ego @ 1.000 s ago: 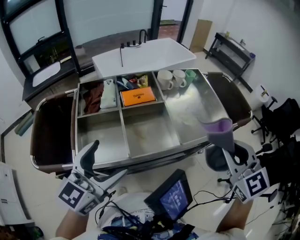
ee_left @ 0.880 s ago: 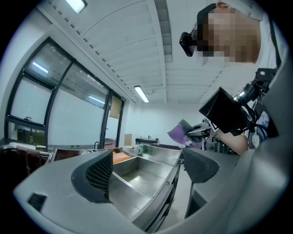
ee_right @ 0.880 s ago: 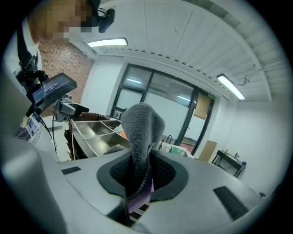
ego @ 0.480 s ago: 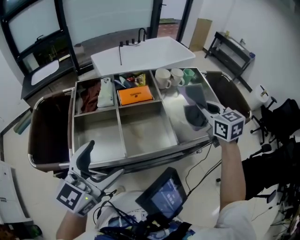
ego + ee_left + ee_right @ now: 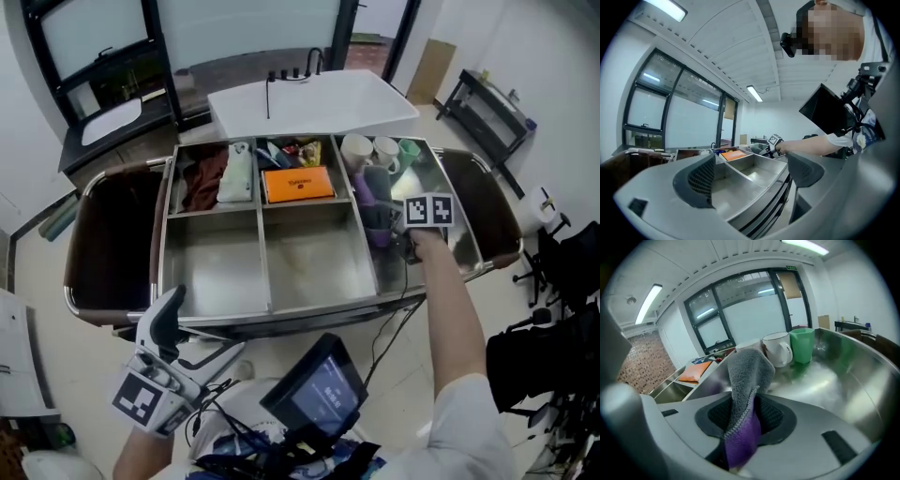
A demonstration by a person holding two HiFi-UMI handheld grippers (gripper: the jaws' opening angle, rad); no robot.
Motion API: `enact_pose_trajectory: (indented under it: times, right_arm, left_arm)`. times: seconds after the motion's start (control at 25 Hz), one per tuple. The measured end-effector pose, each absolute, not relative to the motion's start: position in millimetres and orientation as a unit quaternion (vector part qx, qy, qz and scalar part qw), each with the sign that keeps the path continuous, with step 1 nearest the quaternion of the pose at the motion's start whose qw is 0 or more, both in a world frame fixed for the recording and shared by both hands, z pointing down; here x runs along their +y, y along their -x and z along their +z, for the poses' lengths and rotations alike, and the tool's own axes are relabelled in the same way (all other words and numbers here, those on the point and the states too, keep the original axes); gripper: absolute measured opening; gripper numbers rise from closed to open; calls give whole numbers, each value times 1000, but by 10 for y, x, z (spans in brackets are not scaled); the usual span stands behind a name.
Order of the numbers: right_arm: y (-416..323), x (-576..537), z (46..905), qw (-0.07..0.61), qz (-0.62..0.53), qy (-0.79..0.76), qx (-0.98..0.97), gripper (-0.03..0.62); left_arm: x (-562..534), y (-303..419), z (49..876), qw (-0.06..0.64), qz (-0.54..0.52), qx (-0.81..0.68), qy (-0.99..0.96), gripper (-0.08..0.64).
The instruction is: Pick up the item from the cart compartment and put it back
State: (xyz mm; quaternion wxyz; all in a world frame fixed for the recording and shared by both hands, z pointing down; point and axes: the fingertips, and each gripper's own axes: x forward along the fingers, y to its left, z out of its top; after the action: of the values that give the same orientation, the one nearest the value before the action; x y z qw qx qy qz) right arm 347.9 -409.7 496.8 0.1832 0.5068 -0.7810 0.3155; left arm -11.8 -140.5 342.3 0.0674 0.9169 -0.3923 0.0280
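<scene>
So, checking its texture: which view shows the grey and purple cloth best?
The right gripper view: the cloth fills the centre, between the right hand-held gripper's opening jaws. The head view shows only a small purple-grey patch; the left gripper view cannot resolve it.

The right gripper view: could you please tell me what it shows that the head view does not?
Only the right gripper view shows the right gripper's opening jaws with the grey-and-purple cloth between them. Only the head view shows the left gripper, open and empty near the cart's front, and the brown cloth in the back-left compartment. Both show the white mug, the green cup and the orange packet.
</scene>
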Motion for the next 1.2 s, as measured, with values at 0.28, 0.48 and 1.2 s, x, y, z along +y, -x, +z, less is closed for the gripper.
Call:
enact_pose_trajectory:
  times: [0.28, 0.48, 1.2]
  right_arm:
    - [-3578, -4108, 4878, 175, 283, -529, -781, 304]
    - [-3638, -3955, 4352, 126, 209, -557, -794, 302]
    - [-3496, -1600, 3054, -12, 20, -543, -839, 301]
  left_arm:
    - [-1445, 176, 3411, 67, 29, -400, -913, 474]
    - [-1464, 121, 3402, 66, 31, -392, -917, 474]
    - [-1263, -143, 3232, 66, 40, -422, -903, 474]
